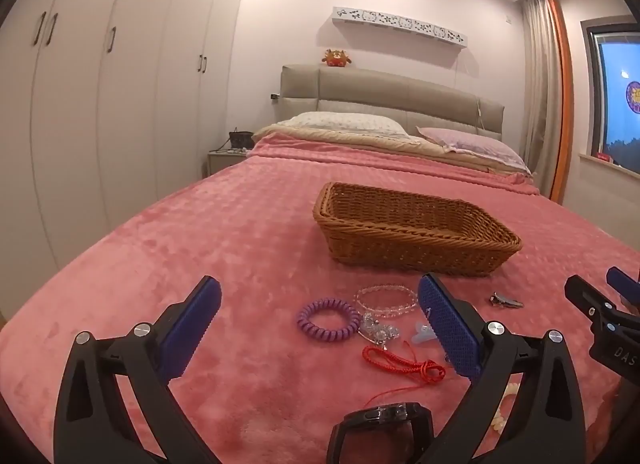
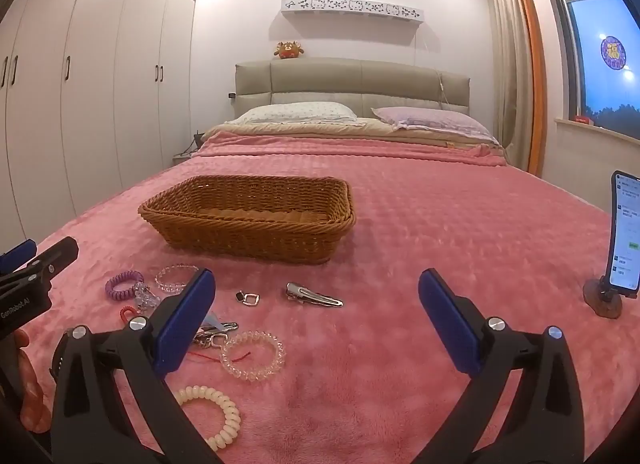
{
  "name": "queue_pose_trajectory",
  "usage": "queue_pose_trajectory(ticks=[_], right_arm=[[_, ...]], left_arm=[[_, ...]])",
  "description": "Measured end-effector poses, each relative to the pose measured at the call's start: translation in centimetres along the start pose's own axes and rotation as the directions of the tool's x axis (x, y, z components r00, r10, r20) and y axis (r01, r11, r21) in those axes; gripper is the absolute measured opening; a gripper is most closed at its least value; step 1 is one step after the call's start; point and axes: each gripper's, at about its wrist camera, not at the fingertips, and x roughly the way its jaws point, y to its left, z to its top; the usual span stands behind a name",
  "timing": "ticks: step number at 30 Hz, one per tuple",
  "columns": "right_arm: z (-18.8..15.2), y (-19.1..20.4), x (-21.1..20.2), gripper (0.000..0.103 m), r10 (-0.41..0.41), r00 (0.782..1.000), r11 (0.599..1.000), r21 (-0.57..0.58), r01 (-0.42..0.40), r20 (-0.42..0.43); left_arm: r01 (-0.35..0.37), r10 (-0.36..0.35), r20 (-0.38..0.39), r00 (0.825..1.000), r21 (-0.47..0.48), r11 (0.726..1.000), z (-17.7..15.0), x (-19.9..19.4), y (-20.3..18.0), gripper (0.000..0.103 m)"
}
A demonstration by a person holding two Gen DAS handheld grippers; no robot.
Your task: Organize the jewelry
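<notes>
On top of the pink blanket (image 1: 200, 248) that covers the bed sits a brown woven basket (image 1: 416, 232), a bit above the middle of the left wrist picture. Nothing shows inside the basket.

Below the basket, low in that picture, lie the small things. A purple coil hair tie (image 1: 329, 319) rests just left of a clear bead bracelet (image 1: 386, 300). A shiny clear piece (image 1: 378, 330) touches the hair tie's right side. A red cord (image 1: 404, 362) lies under them, near the bottom middle. A silver hair clip (image 1: 507, 299) sits off to the right. A black watch (image 1: 384, 424) is at the very bottom edge.

The left gripper (image 1: 320, 328) has its two blue pads spread wide apart. It pinches nothing and hangs over the jewelry.

Seen from the right wrist, the basket is upper left of the middle. A clear coil hair tie (image 2: 253, 356) and a cream coil hair tie (image 2: 216, 416) lie at the lower left. A little square earring (image 2: 249, 297) sits just left of the silver clip. The right gripper (image 2: 318, 328) is also spread wide, with nothing between its pads. A phone (image 2: 626, 234) stands on a small stand at the right edge.
</notes>
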Motion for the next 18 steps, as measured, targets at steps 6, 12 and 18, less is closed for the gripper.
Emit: queue_pose_trajectory(ticks=[6,12,18], right_arm=[[-0.13,-0.03,0.23,0.097,0.000,1.000,1.000,0.001,0.000,-0.006],[-0.27,-0.13,0.46,0.097,0.007,1.000,1.000,0.003,-0.007,-0.010],[-0.22,0.05,0.53,0.097,0.004,1.000,1.000,-0.001,-0.004,-0.012]], left_arm=[[0.012,-0.012,-0.010,1.000,-0.009,1.000,-0.01,0.04,0.34,0.096],[0.011,-0.011,-0.009,1.000,-0.008,1.000,-0.14,0.04,0.25,0.096],[0.014,-0.014,0.002,1.000,-0.005,1.000,-0.30,-0.21,0.15,0.096]])
